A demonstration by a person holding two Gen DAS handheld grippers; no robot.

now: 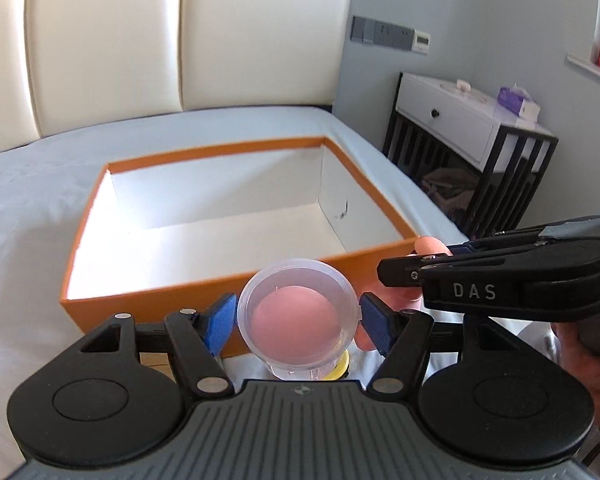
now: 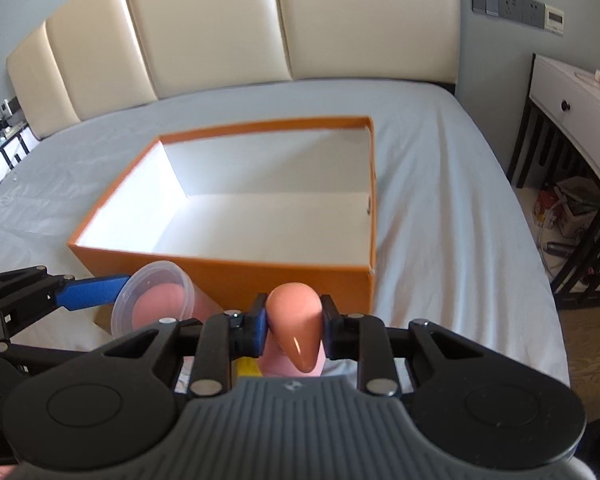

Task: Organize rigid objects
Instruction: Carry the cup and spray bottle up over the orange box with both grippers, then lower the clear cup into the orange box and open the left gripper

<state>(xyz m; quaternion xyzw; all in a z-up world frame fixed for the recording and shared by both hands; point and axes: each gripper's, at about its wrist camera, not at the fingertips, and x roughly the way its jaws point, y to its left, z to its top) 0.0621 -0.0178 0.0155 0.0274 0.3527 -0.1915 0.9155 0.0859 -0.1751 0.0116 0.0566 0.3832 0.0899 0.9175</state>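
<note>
left wrist view: left tool (image 1: 298,322) clamped on clear round plastic cup (image 1: 298,312), lower centre; right tool (image 2: 294,326) clamped on smooth peach egg-shaped object (image 2: 296,330). best carried over orange cardboard box (image 1: 204,288) rim, lowered upright to white floor before releasing.

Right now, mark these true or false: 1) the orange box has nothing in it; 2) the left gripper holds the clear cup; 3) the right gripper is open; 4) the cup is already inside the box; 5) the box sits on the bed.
1) True: the orange box shows only its bare white inside.
2) True: the left gripper has its pads on the clear cup.
3) False: the right gripper is shut on a smooth peach-coloured object.
4) False: the cup is held in front of the box's near wall.
5) True: it rests on the bed.
</note>
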